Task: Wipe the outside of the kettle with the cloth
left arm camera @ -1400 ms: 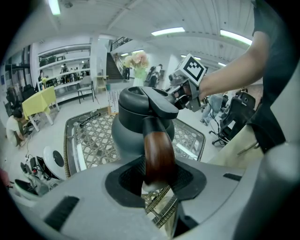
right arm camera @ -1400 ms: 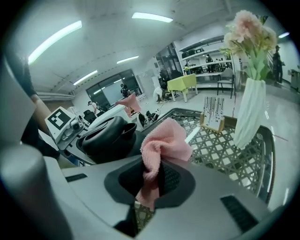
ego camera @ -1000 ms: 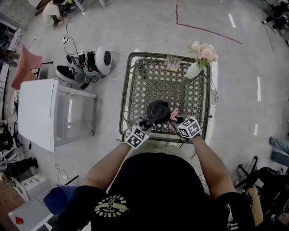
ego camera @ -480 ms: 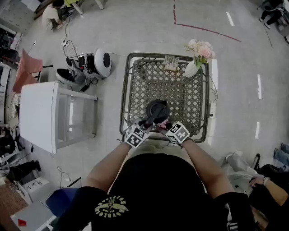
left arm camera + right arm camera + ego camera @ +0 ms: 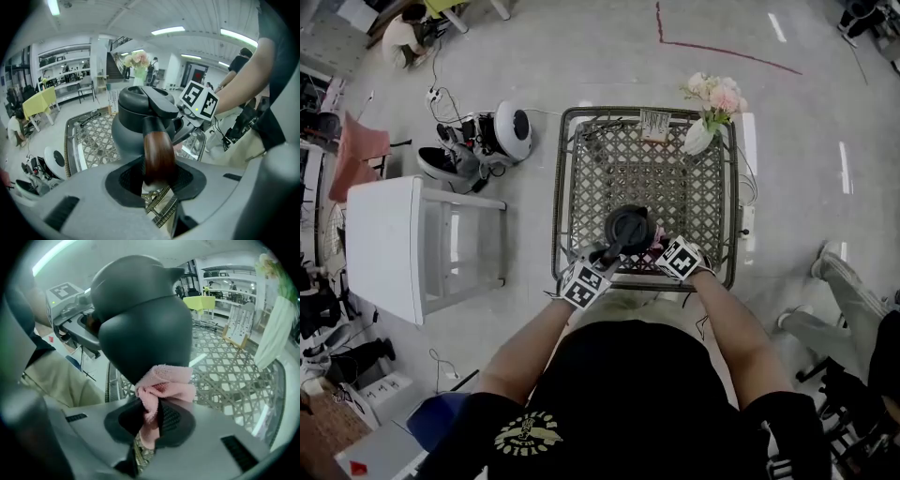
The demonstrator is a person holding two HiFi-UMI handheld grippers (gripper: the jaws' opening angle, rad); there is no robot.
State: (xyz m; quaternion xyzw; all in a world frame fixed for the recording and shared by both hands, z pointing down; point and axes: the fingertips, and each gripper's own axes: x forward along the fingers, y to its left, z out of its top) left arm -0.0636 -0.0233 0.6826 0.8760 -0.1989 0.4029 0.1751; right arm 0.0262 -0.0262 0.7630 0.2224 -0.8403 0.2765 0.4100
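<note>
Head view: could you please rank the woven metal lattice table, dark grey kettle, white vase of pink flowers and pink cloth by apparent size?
1. Woven metal lattice table, largest by far.
2. Dark grey kettle and white vase of pink flowers: too alike to rank.
3. Pink cloth, smallest.

Kettle (image 5: 628, 228): dark grey, rounded body, lid on, upright. Sits at the near edge of the woven lattice tabletop (image 5: 675, 169). Handle (image 5: 158, 154) glossy brown, clamped by the left gripper (image 5: 157, 180).

Cloth (image 5: 165, 383): pink terry, bunched into a wad, pinched in the right gripper (image 5: 152, 423), pressed against the kettle's lower side.
</note>
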